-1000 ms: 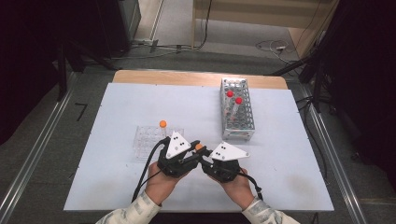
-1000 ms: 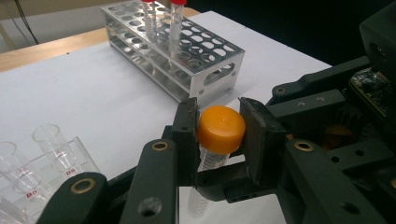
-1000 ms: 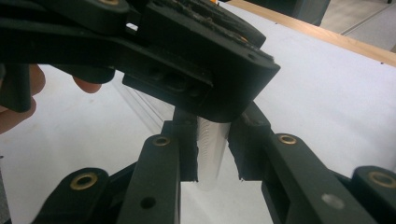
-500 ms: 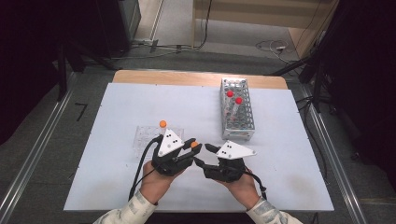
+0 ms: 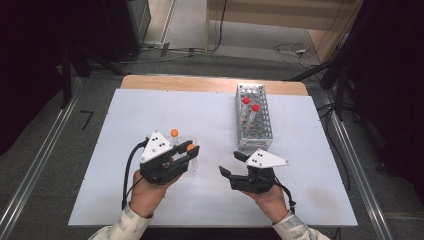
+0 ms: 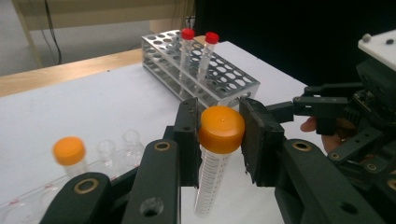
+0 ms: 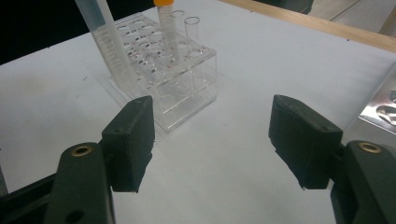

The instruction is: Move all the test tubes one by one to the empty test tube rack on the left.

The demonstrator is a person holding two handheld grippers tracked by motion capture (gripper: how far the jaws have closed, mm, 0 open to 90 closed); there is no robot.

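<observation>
- My left gripper (image 6: pixel 219 140) sits low in the left gripper view, jaws clamped on the orange-capped tube (image 6: pixel 219 144).
- My right gripper (image 5: pixel 234 165), lower centre of the high view, has its jaws apart and empty.
- I judge the tube is in transfer; next I carry it to the metal rack (image 5: pixel 254 120), upper right.

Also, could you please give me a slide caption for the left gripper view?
Left gripper grips an orange-capped tube near its cap, metal rack behind.
</observation>
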